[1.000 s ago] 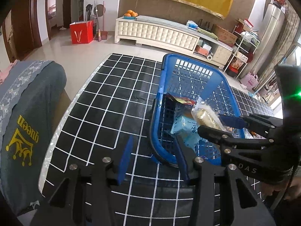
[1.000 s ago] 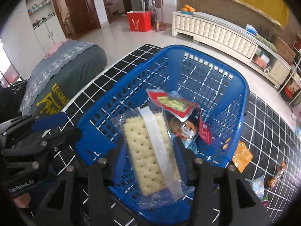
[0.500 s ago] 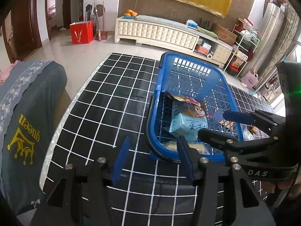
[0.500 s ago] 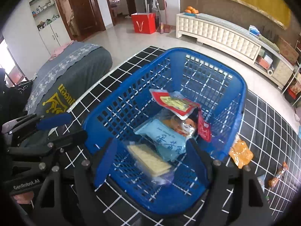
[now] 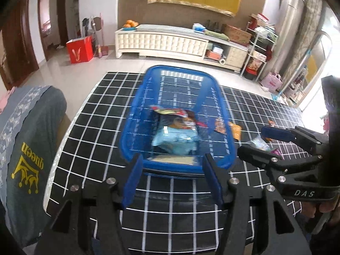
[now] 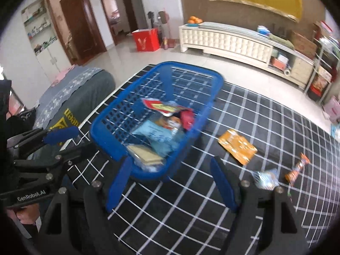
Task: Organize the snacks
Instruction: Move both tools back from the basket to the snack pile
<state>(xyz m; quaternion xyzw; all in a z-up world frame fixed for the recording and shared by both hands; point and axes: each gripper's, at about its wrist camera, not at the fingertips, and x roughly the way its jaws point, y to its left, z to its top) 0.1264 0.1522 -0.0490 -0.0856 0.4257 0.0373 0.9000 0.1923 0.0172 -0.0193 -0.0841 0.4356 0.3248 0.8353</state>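
A blue basket stands on the black, white-gridded table. Inside it lie a cracker pack at the near end, a light-blue pack and a red-and-yellow packet. My left gripper hovers before the basket's near rim; its jaws are opening with nothing between them. My right gripper stands open and empty just short of the basket's near corner. An orange packet, a small clear packet and an orange twisted candy lie on the table to the basket's right.
A grey cloth with a yellow "queen" print covers something at the table's left edge. Beyond the table are tiled floor, a red bag and a long white cabinet.
The right gripper let go of the cracker pack, which now lies in the basket. Both grippers drew back and up from the basket, and their jaws widened.
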